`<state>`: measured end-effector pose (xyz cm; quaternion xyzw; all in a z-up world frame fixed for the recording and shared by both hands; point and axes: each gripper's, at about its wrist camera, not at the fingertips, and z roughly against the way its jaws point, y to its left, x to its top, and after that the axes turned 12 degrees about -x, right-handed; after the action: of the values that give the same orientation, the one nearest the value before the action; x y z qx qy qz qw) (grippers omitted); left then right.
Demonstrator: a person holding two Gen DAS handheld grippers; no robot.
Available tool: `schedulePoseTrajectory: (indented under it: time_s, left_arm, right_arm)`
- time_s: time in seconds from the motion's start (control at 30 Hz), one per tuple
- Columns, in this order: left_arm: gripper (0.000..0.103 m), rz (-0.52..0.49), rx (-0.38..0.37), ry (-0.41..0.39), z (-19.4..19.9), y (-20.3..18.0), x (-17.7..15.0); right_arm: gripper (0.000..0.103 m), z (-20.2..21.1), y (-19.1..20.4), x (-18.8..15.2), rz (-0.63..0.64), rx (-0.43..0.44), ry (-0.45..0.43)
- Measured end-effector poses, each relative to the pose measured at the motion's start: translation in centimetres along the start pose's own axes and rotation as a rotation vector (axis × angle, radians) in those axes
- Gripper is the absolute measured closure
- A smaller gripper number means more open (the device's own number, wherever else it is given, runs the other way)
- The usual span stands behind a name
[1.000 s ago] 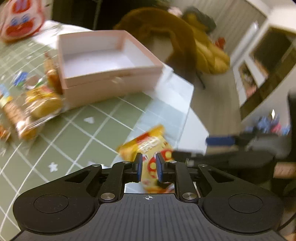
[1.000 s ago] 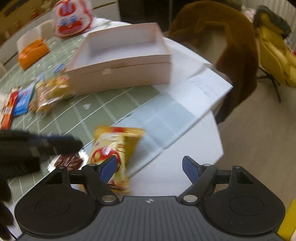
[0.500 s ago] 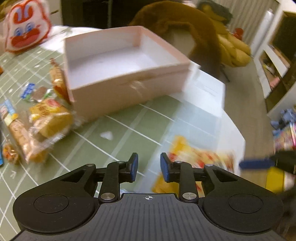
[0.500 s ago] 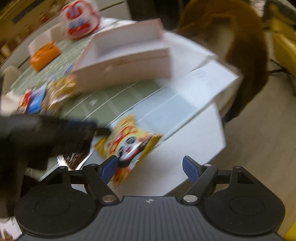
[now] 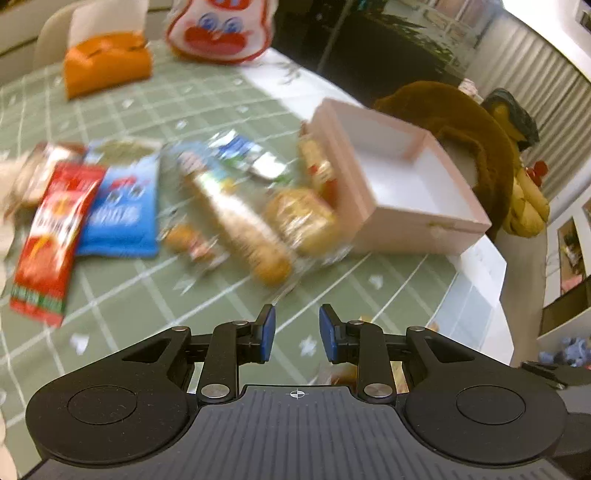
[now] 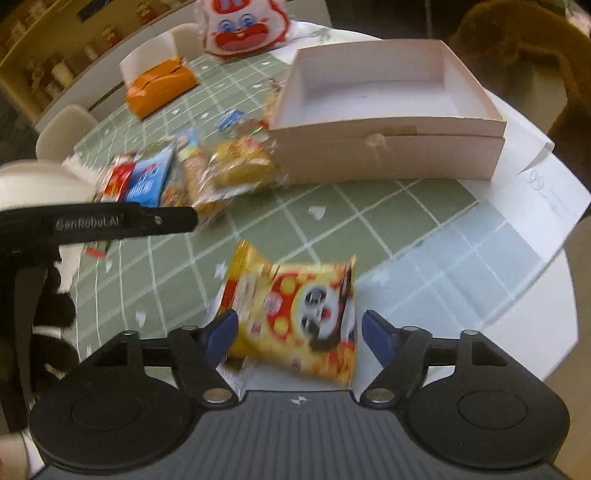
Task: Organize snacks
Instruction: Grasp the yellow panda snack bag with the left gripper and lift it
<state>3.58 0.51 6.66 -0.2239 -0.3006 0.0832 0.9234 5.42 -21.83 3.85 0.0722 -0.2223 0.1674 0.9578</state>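
A yellow and red panda snack pack [image 6: 295, 314] lies on the table between the open fingers of my right gripper [image 6: 297, 332]. An empty pale pink box [image 6: 384, 122] stands behind it; it also shows in the left wrist view [image 5: 399, 184]. My left gripper [image 5: 293, 334] is open and empty above the green cloth, and it shows from the side in the right wrist view [image 6: 99, 221]. A heap of snacks [image 5: 236, 206] lies left of the box, with a blue pack [image 5: 118, 214] and a red pack [image 5: 51, 236].
An orange tissue box [image 5: 107, 66] and a white and red rabbit-face bag [image 5: 221, 26] stand at the far side of the table. A brown coat [image 5: 458, 122] hangs on a chair behind the box. The table edge [image 6: 554, 332] runs close on the right.
My left gripper let go of the yellow pack, opened and swung left toward the snack heap. The pack now lies between my right gripper's fingers.
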Motion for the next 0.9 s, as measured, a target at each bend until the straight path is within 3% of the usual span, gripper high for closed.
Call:
schedulePoseTrajectory:
  time_s: [0.13,0.2,0.23,0.37,0.4,0.57,0.67,0.77,0.8,0.87,0.9]
  left_arm:
    - [0.073,0.016,-0.020,0.018,0.6,1.1,-1.1]
    - [0.073,0.020,-0.037,0.019,1.1,1.2,-1.4]
    - [0.073,0.019,-0.040,0.017,1.1,1.3,-1.4]
    - [0.073,0.020,-0.041,0.009,2.2,1.8,-2.0]
    - [0.073,0.024,-0.039,0.007,2.5,2.1,-2.2]
    - [0.073,0.045,-0.021,-0.004,3.6,3.8,-2.8]
    - [0.073,0.053,-0.019,-0.015,4.3,4.7,-2.9]
    - [0.073,0.057,-0.016,-0.023,4.6,5.1,-3.0]
    - [0.073,0.058,-0.016,-0.023,4.6,5.2,-3.0]
    - [0.073,0.053,-0.024,-0.025,4.7,5.3,-3.0]
    - [0.073,0.049,-0.026,-0.026,4.7,5.4,-3.0]
  right_arm:
    - [0.029,0.0,0.6,-1.9,0.046,0.029,0.069]
    - [0.039,-0.6,1.3,-2.2,0.056,0.013,0.094]
    - [0.045,-0.9,1.5,-2.0,0.057,-0.001,0.093]
    - [0.046,-1.6,1.8,-0.3,-0.013,-0.114,0.030]
    - [0.046,-1.7,1.8,0.1,-0.044,-0.110,0.031]
    - [0.038,-2.0,4.4,0.1,-0.088,-0.010,0.084]
    - [0.027,-2.4,7.9,-0.4,0.007,-0.077,0.040]
    - [0.023,-3.0,9.9,-0.4,0.086,-0.133,-0.020]
    - [0.024,-3.1,10.2,-0.4,0.110,-0.151,-0.033]
    - [0.045,-2.6,10.5,-0.9,0.167,-0.166,-0.053]
    - [0.051,-2.4,10.3,-1.1,0.199,-0.143,-0.054]
